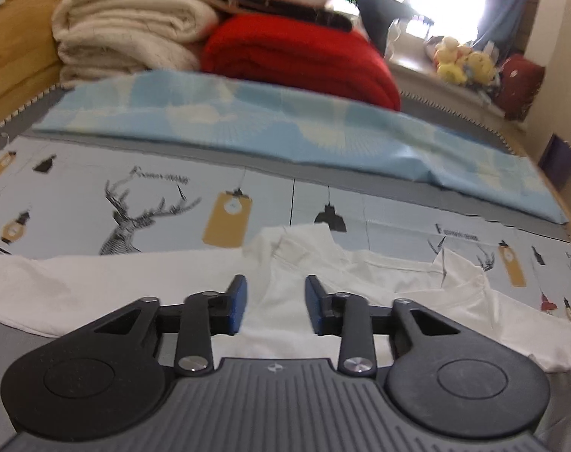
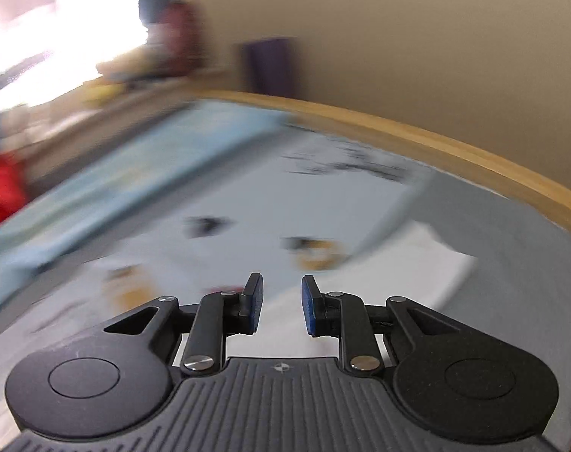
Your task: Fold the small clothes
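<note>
My left gripper (image 1: 274,303) hangs over the white garment (image 1: 323,275) with its blue pads (image 1: 238,301) a narrow gap apart and nothing pinched between them. The cloth lies rumpled beneath and ahead of those fingers, spreading to both sides on the deer-print sheet (image 1: 134,196). Beyond it lie a folded light-blue cloth (image 1: 285,120), a red blanket (image 1: 300,52) and cream blankets (image 1: 130,26). My right gripper (image 2: 281,303) is also narrowly parted and empty; white fabric (image 2: 417,267) shows blurred below it and to its right.
</note>
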### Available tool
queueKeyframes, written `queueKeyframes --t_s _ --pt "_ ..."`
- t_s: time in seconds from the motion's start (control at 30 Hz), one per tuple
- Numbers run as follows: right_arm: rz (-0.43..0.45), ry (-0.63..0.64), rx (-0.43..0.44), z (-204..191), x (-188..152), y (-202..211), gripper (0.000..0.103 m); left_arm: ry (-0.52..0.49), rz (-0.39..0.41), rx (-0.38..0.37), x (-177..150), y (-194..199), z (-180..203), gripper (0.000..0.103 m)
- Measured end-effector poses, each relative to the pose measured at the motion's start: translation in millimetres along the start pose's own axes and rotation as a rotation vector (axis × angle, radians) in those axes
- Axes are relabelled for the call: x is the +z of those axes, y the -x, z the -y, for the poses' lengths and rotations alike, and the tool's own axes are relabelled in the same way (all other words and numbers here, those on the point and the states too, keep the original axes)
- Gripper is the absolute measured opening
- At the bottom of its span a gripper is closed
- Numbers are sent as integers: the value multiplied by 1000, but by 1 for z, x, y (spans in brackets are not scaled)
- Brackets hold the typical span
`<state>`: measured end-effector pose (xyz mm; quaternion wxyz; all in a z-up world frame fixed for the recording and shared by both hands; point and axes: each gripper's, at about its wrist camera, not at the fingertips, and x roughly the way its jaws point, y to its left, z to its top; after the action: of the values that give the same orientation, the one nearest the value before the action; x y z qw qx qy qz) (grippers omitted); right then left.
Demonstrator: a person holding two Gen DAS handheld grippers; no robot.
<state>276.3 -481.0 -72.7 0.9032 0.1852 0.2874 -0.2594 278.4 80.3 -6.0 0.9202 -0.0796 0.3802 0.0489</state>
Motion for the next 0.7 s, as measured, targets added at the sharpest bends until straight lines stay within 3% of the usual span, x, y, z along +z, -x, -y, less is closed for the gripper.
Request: queueKeyframes --t_s 0.1,0.17,0.2,0.33,0.43,0.47,0.5,0.6,0.7 --pt "-25 153 231 -47 -11 60 22 -71 12 -45 -7 35 -6 21" --pt "-32 282 376 -74 -29 102 13 -142 57 -78 -19 66 -9 21" --pt "-31 357 457 -87 -43 127 8 -180 80 -86 -29 81 -9 21" --pt "-68 592 678 -121 -112 200 8 -220 98 -140 -81 114 -19 21" --pt "-149 689 730 -138 -167 215 8 -225 77 -159 -133 99 -29 21" --pt "-189 730 725 -145 -185 214 8 -266 -36 -108 -144 82 -28 18" --pt "-214 790 717 -155 -203 216 8 -291 -113 -43 -150 69 -25 15" --pt "-213 975 688 -176 -244 222 8 -287 -117 3 -151 59 -26 15" --pt "-214 1065 696 -185 -262 220 16 -226 -163 29 -150 48 -26 16"
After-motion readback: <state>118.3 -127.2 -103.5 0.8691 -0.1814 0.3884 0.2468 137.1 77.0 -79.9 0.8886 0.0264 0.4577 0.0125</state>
